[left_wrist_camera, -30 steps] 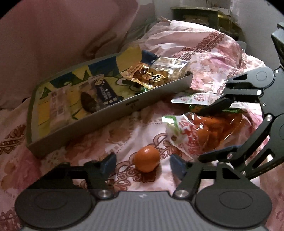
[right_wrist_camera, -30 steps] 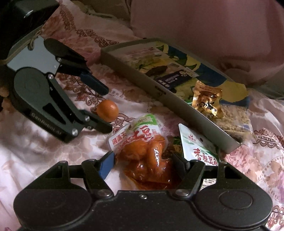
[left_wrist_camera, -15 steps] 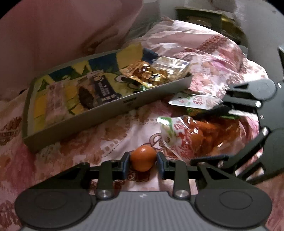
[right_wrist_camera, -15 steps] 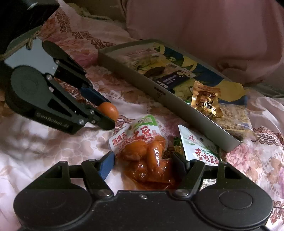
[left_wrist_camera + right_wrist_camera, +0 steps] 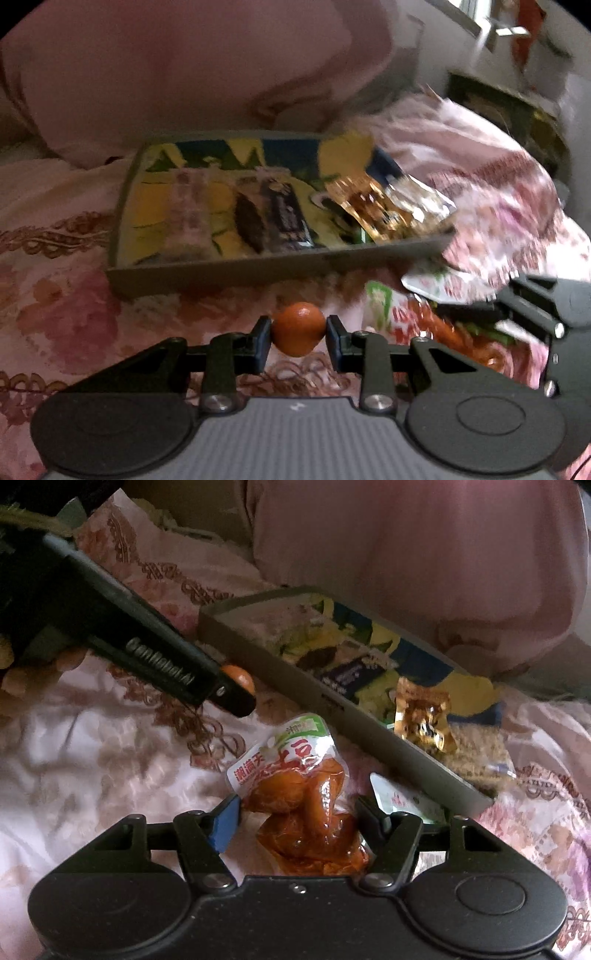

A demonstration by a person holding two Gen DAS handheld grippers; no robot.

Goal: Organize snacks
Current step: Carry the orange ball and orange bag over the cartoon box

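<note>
A: Jaws first. The left gripper was clamped on the small orange fruit, one pad on each side at 9 and 3 o'clock of it. The right gripper's jaws were closing, with the orange sauce pouch between them; the pads did not appear to press on it yet.

B: Where did the task's things lie?

A: In the right wrist view the fruit showed at the left gripper's tip, at about 10 o'clock from the pouch and near the tray's long grey wall. The tray held a dark packet near the middle and a gold packet toward its 3 o'clock end. A white-and-green packet lay on the floral bedcover just beside the pouch, partly under the right jaw.

B: Risks, as judged from here?

A: Three. The fruit was round and smooth and was held only at its two sides, so a quick swing could roll it out. The pouch looked soft and slippery; a grip low on it might squeeze it out, or pinch the white-and-green packet along with it. The two grippers stood close together, so carrying both loads to the tray at once could knock them together.

B: And the blur?

A: The left wrist view was smeared, so I could not tell how deep the fruit sat.
</note>
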